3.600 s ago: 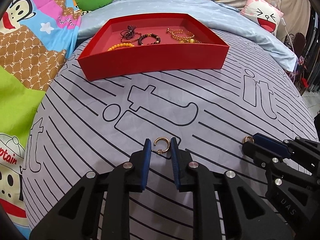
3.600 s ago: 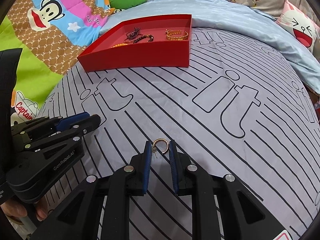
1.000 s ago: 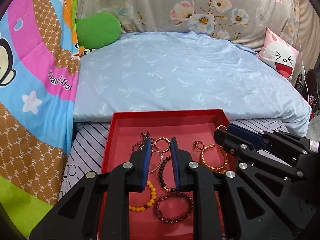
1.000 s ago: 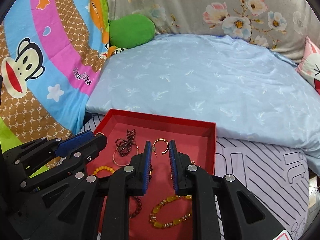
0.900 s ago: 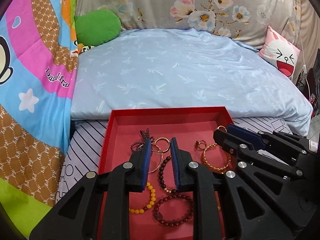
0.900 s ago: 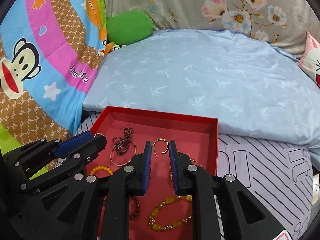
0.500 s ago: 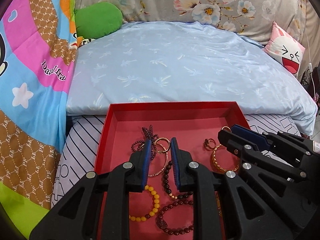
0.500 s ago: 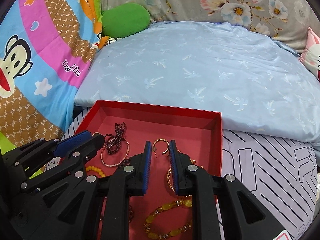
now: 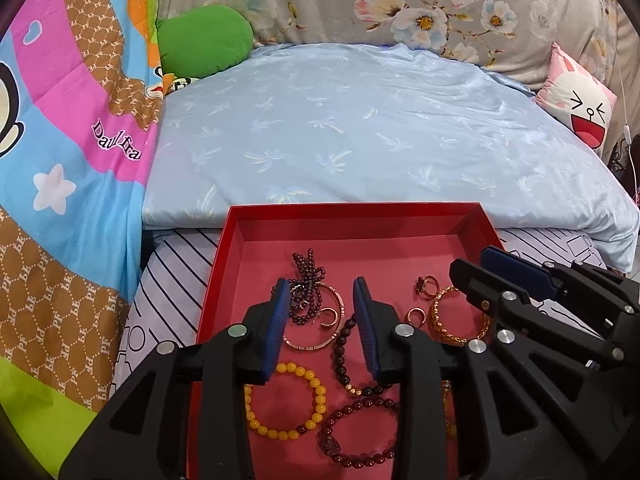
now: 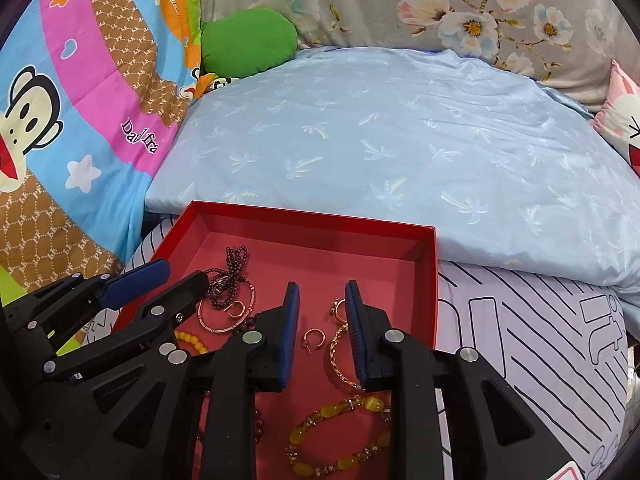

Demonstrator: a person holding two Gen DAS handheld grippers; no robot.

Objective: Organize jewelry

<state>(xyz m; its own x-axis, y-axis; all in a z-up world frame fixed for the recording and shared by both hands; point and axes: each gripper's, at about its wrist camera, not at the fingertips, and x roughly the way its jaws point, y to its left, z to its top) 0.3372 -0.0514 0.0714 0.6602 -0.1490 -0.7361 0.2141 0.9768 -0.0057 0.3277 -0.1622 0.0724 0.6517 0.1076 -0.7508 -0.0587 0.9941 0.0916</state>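
A red tray (image 9: pixel 348 212) (image 10: pixel 312 222) lies on the bed and holds several bracelets and rings. My left gripper (image 9: pixel 320 300) is open above it; a small gold hoop earring (image 9: pixel 330 317) lies loose on the tray floor between its fingers, inside a thin bangle (image 9: pixel 316 320). My right gripper (image 10: pixel 320 304) is open too; another gold hoop earring (image 10: pixel 311 338) lies on the tray floor between its fingers. A yellow bead bracelet (image 9: pixel 286 404), dark red bead bracelets (image 9: pixel 360 432) and gold bangles (image 9: pixel 456 316) also lie in the tray.
A light blue quilt (image 9: pixel 360 120) lies right behind the tray. A green cushion (image 9: pixel 204 36) and a cartoon blanket (image 9: pixel 60 160) are at the left, a pink rabbit pillow (image 9: pixel 580 100) at the right. Striped grey sheet (image 10: pixel 540 340) surrounds the tray.
Both grippers have opened over the tray. The two gold hoop earrings they held now lie on the tray floor.
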